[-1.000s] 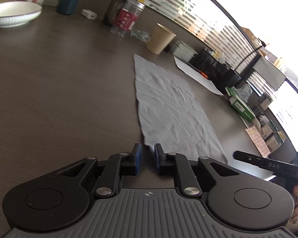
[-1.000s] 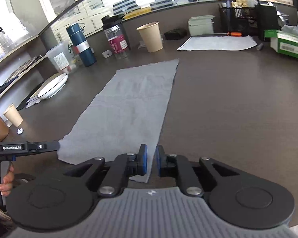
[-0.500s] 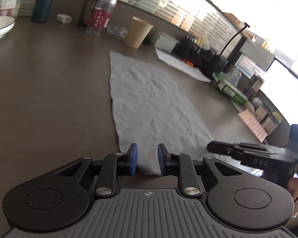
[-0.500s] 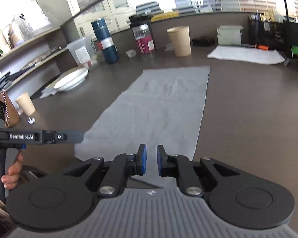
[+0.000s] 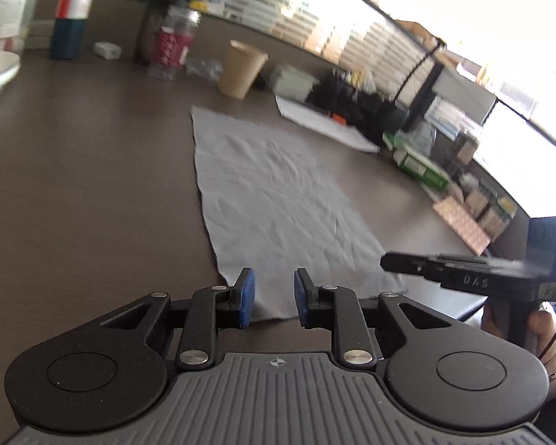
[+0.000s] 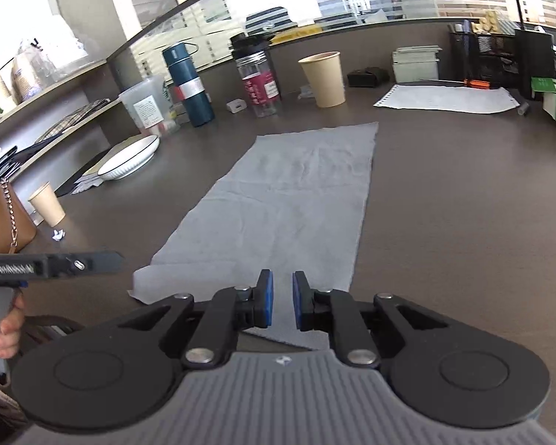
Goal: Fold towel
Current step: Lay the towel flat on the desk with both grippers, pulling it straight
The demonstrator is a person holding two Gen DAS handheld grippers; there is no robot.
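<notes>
Within the last second both the left gripper (image 5: 270,298) and right gripper (image 6: 282,300) parted their jaws and closed in on the grey towel's (image 6: 293,200) near edge, indicating an imminent corner grasp.

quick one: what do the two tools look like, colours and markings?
Both alike: the left tool and right tool have black linkage fingers with silver pivot pins, blue pads, round black side discs and a ribbed grey body. White lettering marks each one's side.

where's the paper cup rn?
In the right wrist view the paper cup stands upright at the back of the desk, just beyond the towel at its far end, right of the clear bottle.
</notes>
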